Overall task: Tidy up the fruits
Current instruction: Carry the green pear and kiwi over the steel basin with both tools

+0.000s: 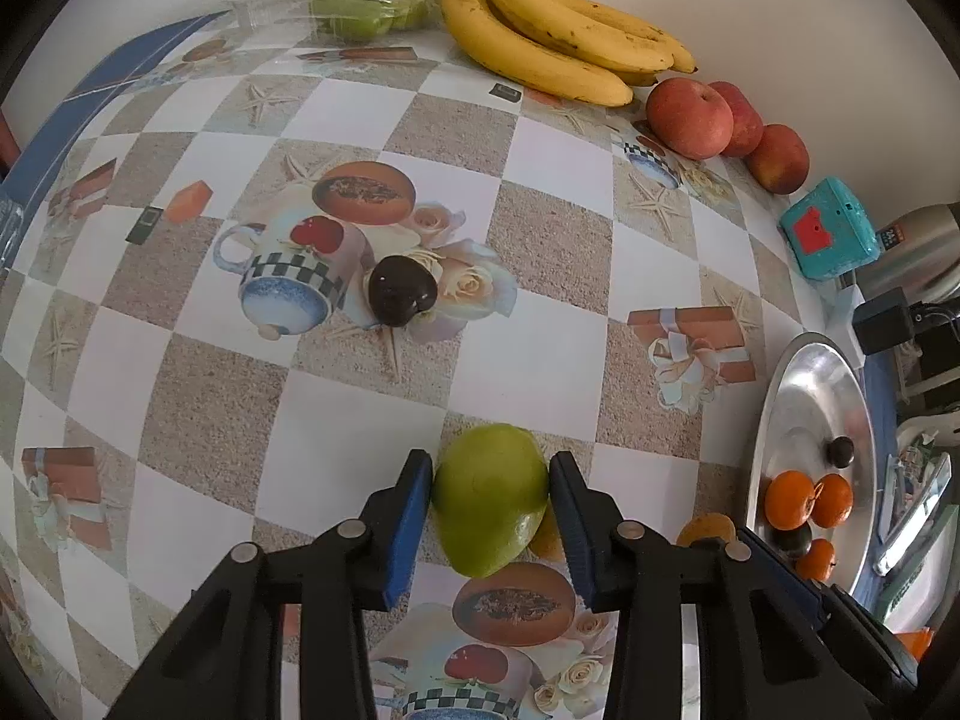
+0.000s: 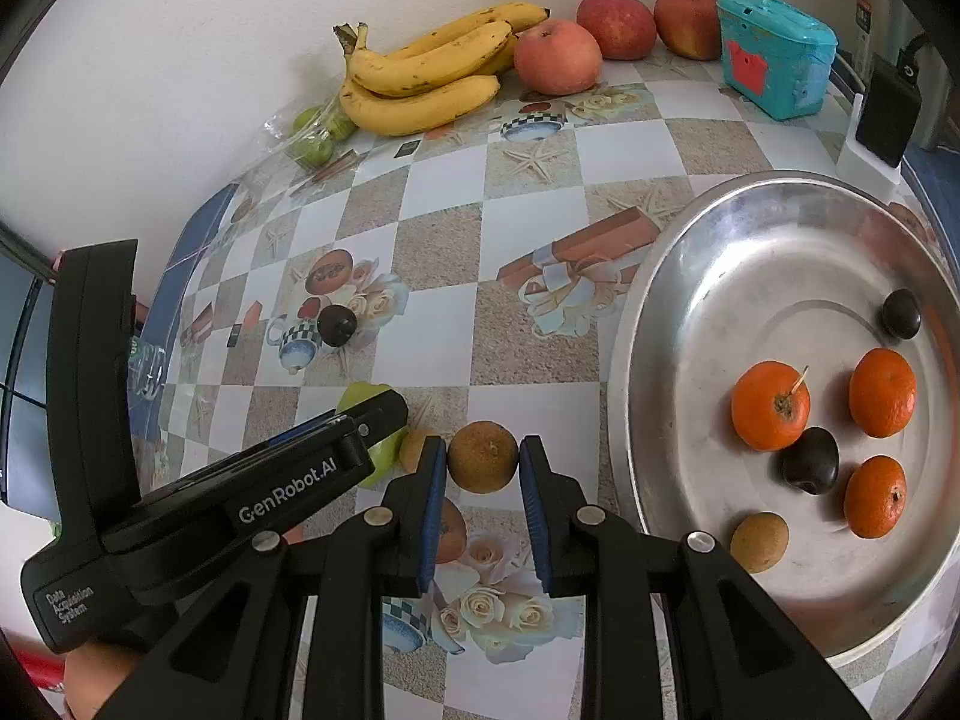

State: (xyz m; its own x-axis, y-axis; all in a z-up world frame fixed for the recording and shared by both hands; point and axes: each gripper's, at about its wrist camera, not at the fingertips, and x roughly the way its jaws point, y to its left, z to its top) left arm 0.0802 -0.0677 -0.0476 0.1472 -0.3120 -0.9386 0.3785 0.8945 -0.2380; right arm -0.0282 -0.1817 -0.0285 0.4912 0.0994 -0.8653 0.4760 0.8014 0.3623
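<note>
In the left wrist view, the left gripper (image 1: 490,501) is closing its blue pads on both flanks of a green fruit (image 1: 489,498) sitting on the checkered tablecloth (image 1: 336,396), well to the left of the metal tray (image 1: 810,384). The fruit is looking firm, smooth and fairly heavy, so a hold across its widest middle, as here, is probably resisting slip best. A dark plum (image 1: 399,289) is lying farther out on the cloth, far from the tray. In the right wrist view, the right gripper (image 2: 483,459) is pinching a small brown round fruit (image 2: 483,456) narrowly, just left of the tray's rim (image 2: 624,372). It is appearing light, with a rough skin that should grip well, yet possibly soft, so gentle pressure is seeming wise. Oranges (image 2: 771,405) are already resting inside the tray.
</note>
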